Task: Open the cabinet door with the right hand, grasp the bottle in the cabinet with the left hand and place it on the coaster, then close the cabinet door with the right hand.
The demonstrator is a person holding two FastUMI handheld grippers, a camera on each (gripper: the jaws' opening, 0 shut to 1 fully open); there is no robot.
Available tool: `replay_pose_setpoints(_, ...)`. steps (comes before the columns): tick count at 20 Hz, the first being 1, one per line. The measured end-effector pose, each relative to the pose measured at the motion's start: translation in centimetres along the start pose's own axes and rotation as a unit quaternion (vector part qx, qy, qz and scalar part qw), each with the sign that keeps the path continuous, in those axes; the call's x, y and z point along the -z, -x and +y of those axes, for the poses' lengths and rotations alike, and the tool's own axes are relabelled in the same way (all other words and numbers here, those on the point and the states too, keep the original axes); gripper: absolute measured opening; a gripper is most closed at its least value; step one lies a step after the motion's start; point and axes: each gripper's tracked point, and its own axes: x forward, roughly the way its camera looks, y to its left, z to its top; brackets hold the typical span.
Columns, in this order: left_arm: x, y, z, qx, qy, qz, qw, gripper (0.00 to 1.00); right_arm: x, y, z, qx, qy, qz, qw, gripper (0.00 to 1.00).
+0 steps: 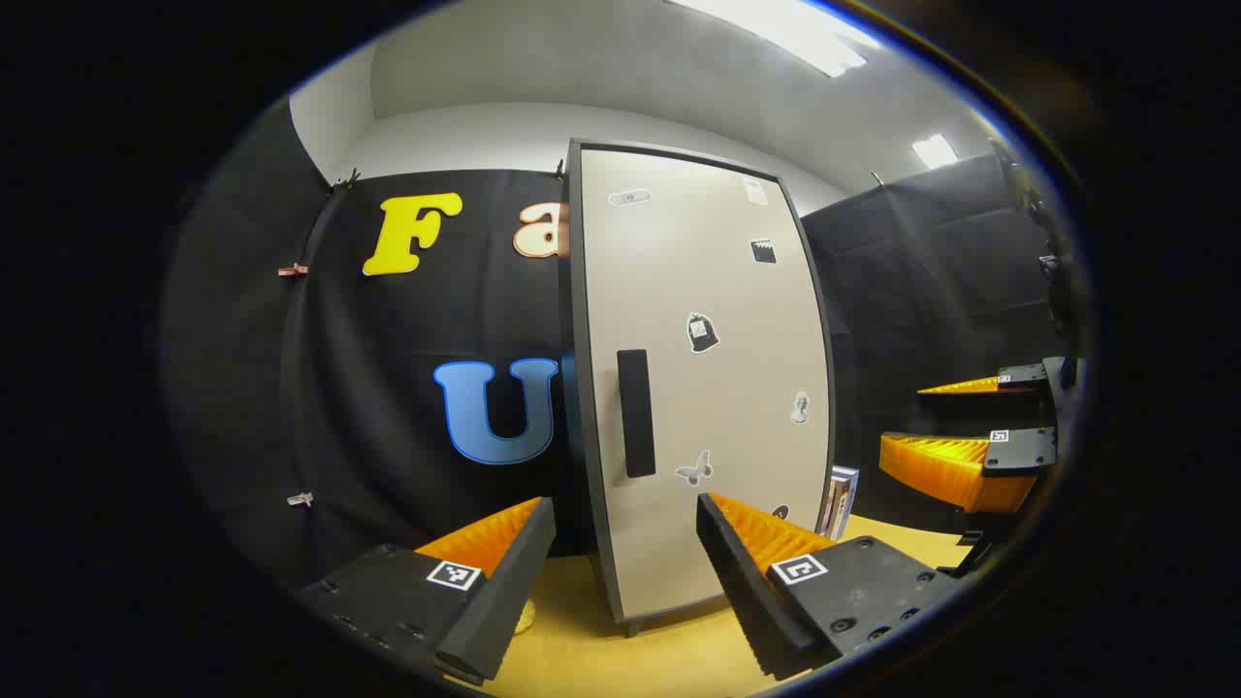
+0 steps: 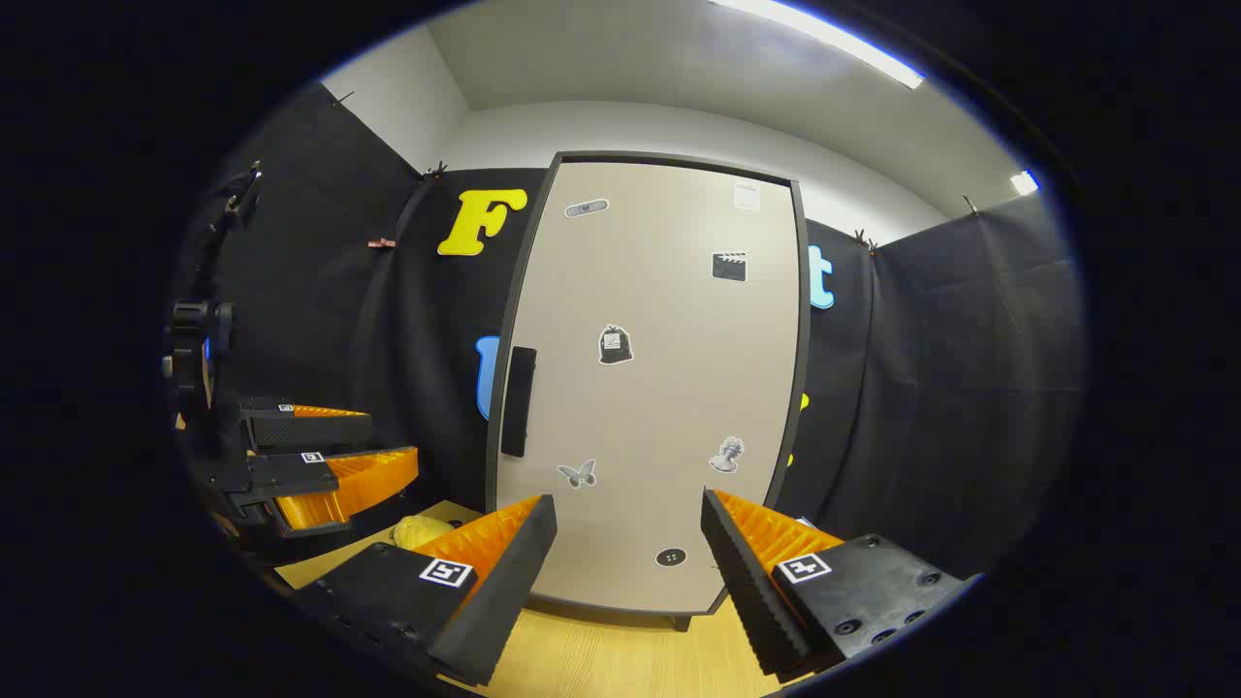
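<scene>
Nearest to us in the left gripper view, the left gripper (image 1: 625, 567) is hovering low over the wooden tabletop (image 1: 582, 659), its two fingers spread wide with nothing between them. We are seeing the cabinet (image 1: 698, 388) standing upright on that table straight ahead, its door (image 1: 717, 407) closed flush and its dark vertical handle (image 1: 635, 413) sitting near the door's left edge, above the gap between our fingers. We are noticing open air between the fingertips and the door's lower edge, and bare tabletop running under the cabinet's small feet. To the right of the cabinet, a small box-like item (image 1: 840, 502) is standing just beside its lower corner; we cannot tell what it is. Farther right, the right gripper (image 1: 955, 427) is hanging in the air with its fingers apart.

In the right gripper view, we are facing the same closed door (image 2: 650, 388) nearly square on, with the handle (image 2: 519, 401) along its left edge. The right gripper (image 2: 628, 562) is holding its fingers wide apart, gripping nothing, short of the door. At the left, the left gripper (image 2: 373, 446) is floating open above the table (image 2: 620, 659), and a small yellow object (image 2: 419, 530) is lying on the tabletop near the cabinet's lower left corner. The bottle is hidden from us behind the closed door.
</scene>
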Motion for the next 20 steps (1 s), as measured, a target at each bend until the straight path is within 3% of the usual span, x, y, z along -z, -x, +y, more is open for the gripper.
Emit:
replay_pose_setpoints(15,0.3,-1.0,1.4,0.010,0.010,-0.005,1.000,0.92,0.3,-1.0,1.2,0.011,0.003,-0.001,1.000,0.98)
replay_pose_setpoints(20,0.7,-1.0,2.3,-0.003,0.010,-0.001,1.000,0.93,-0.6,-1.9,1.3,0.010,0.003,-0.016,1.000,0.98)
